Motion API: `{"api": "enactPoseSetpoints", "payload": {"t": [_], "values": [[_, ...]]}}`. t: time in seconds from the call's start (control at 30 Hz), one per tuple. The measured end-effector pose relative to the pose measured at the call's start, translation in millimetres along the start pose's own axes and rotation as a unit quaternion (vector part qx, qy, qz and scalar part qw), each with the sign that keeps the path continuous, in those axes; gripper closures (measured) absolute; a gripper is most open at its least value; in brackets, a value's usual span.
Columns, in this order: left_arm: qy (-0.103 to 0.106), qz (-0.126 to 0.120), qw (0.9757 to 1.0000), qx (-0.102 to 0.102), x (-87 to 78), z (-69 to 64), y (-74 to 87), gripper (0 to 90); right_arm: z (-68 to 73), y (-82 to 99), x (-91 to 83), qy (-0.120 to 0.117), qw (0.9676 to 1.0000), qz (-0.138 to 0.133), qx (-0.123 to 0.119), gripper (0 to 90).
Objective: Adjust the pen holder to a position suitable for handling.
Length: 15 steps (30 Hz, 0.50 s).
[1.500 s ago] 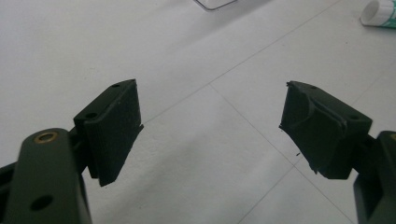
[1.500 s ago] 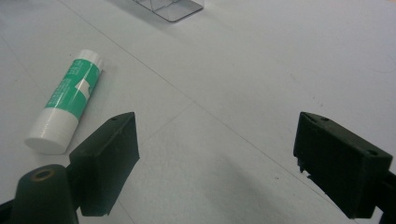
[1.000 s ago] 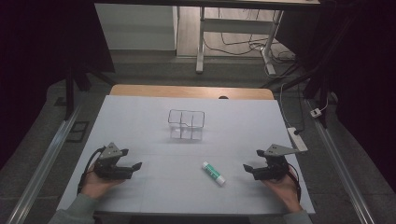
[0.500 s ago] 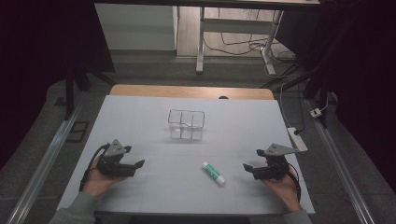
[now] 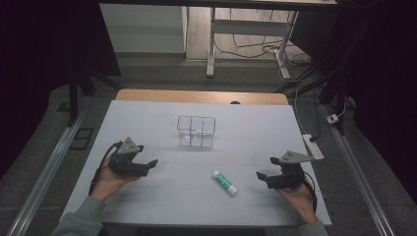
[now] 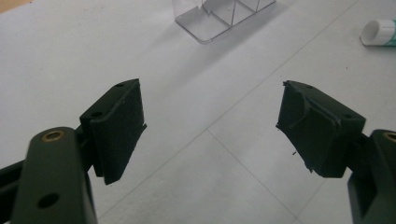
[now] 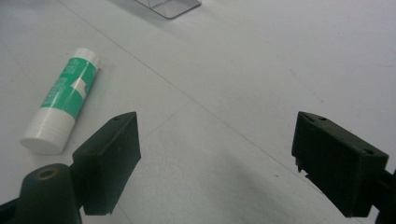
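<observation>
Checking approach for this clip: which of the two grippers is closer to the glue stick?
The right gripper: the glue stick lies just off its jaws, while the left gripper sits farther across the table.

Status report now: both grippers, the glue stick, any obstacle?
Left gripper open, empty. Right gripper open, empty. Glue stick flat on table, untouched. No obstacle.

— What are the tools like?
— The matte black two-jaw left gripper [image 5: 153, 162] and its twin, the right gripper [image 5: 259, 175], each carry a grey triangular plate, trailing black cable, brass-ringed pivots and screw holes.
— Clothing?
— Grey-green sleeves [image 5: 81, 221].
</observation>
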<state>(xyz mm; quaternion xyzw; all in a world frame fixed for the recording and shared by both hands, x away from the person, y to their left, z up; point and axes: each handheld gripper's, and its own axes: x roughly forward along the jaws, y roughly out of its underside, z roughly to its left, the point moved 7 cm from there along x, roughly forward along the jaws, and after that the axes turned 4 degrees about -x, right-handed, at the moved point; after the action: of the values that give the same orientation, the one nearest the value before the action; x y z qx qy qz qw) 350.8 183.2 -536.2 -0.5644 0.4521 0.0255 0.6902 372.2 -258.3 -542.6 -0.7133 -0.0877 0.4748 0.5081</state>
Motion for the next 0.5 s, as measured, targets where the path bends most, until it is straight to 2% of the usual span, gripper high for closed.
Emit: {"api": "enactPoseSetpoints", "payload": {"t": [0.23, 0.4, 0.5], "values": [[-0.008, -0.002, 1.0000, -0.002, 8.1, 8.3, -14.1, 23.6, 0.3, 0.0, 1.1, 0.001, 1.0000, -0.002, 0.003, 15.2], [-0.011, -0.006, 0.9999, -0.001, 13.6, 13.2, -24.5, 25.2, 1.1, 1.5, 0.8, 0.000, 1.0000, 0.006, 0.003, 15.2], [-0.009, -0.008, 0.9999, -0.009, 18.1, 17.1, -27.1, 27.0, 1.3, 2.3, -0.1, 0.003, 1.0000, 0.007, 0.001, 15.2]]}}
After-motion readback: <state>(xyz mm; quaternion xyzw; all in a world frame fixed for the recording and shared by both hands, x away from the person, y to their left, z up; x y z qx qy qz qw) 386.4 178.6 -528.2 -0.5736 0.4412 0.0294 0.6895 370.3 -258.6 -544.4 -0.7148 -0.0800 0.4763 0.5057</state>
